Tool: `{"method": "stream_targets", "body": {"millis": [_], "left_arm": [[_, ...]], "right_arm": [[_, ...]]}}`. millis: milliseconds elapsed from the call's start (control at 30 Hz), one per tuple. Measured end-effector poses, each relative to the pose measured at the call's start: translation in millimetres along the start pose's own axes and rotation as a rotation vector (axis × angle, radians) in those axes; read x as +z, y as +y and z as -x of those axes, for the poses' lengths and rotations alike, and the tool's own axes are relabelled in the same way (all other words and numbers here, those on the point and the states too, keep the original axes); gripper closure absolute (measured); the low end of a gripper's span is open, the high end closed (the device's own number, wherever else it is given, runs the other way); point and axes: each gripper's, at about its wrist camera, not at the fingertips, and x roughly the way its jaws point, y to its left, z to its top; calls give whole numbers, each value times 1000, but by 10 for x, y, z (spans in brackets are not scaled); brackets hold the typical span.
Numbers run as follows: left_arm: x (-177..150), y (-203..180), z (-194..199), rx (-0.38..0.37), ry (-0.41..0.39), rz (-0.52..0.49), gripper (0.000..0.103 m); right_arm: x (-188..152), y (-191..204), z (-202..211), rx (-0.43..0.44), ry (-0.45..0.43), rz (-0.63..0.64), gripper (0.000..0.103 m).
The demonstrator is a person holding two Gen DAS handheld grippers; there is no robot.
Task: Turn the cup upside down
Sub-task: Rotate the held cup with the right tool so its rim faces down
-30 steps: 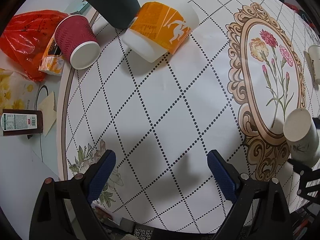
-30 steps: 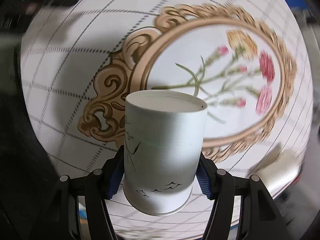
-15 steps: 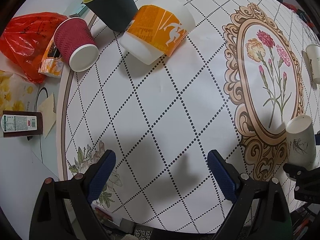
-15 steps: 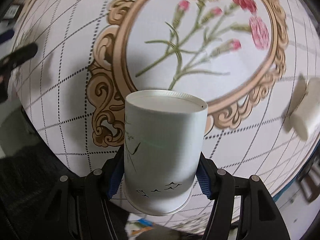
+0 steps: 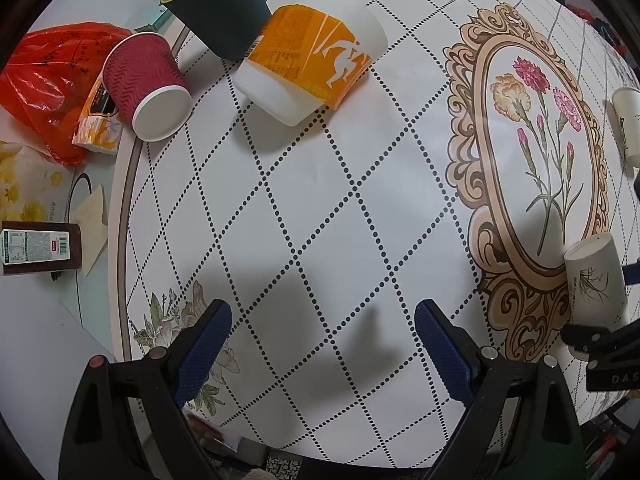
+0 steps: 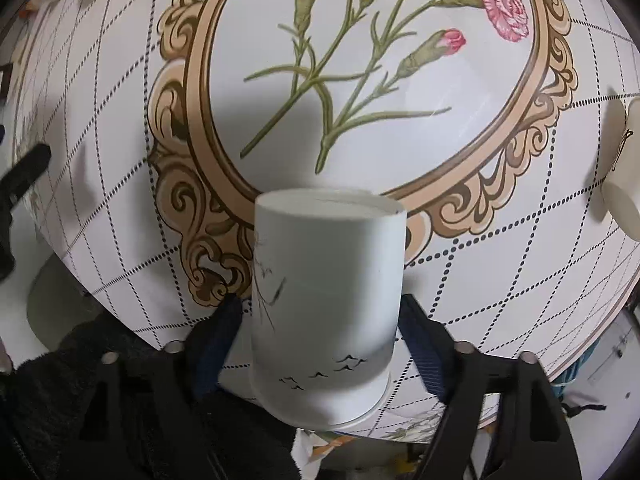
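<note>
My right gripper is shut on a white paper cup with ink birds printed on it. The cup is held with its base away from the camera and its rolled rim nearest, above the table's near edge. The same cup shows at the right edge of the left wrist view, over the ornate flower frame. My left gripper is open and empty above the dotted tablecloth.
At the far left stand a dark green cup, a red ripple cup and an orange-labelled white cup, the last two upside down. Another white cup stands at the right. A red bag and a brown box lie off the cloth.
My right gripper has swung with the white cup, which now sits lower and nearer the table's edge; the flower frame has rotated in its view. My left gripper has stayed open and still.
</note>
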Motion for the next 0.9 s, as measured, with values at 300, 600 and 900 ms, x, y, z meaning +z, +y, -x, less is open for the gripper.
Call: {"method": "stream_targets", "body": {"millis": [300,600,900], "left_arm": [[4,-1,1,1,-3,-2,9],[-3,-37,10,-6,1,-8,9],[149,-47,-9,-48,26,8,9]], "right_arm": [[396,-385,262,-36,-29,-30,20],[554,-608,388,-36,-79,-56,43],[408,-917,843,-12,-298,-101,44]]}}
